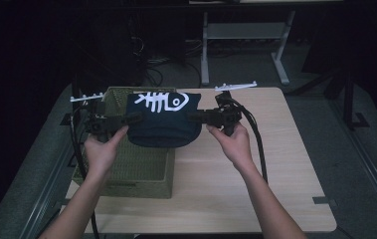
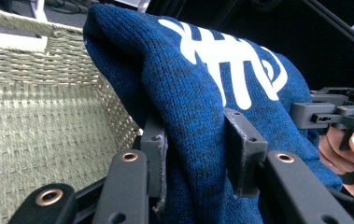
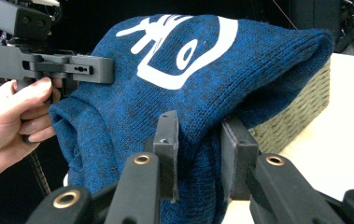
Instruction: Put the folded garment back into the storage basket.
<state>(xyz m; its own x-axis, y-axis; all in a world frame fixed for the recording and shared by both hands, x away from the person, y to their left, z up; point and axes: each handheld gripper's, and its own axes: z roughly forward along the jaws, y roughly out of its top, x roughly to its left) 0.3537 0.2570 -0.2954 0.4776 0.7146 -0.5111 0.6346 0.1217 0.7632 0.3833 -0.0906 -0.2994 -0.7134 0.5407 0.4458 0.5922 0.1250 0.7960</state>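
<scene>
Both tongs clamped on the blue hat, held up over the basket.
I see left tongs [image 1: 132, 118] and right tongs [image 1: 194, 117] pinching hat [image 1: 162, 124] edges; basket [image 1: 141, 172] on counter [image 1: 255, 164].

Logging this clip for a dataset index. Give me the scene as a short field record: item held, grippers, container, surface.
item: blue knit garment with white fish-bone print
left gripper: shut on garment's edge
right gripper: shut on garment's opposite edge
garment position: lifted, hanging over basket's right side
container: woven basket, on table's left
surface: light wooden table
</scene>
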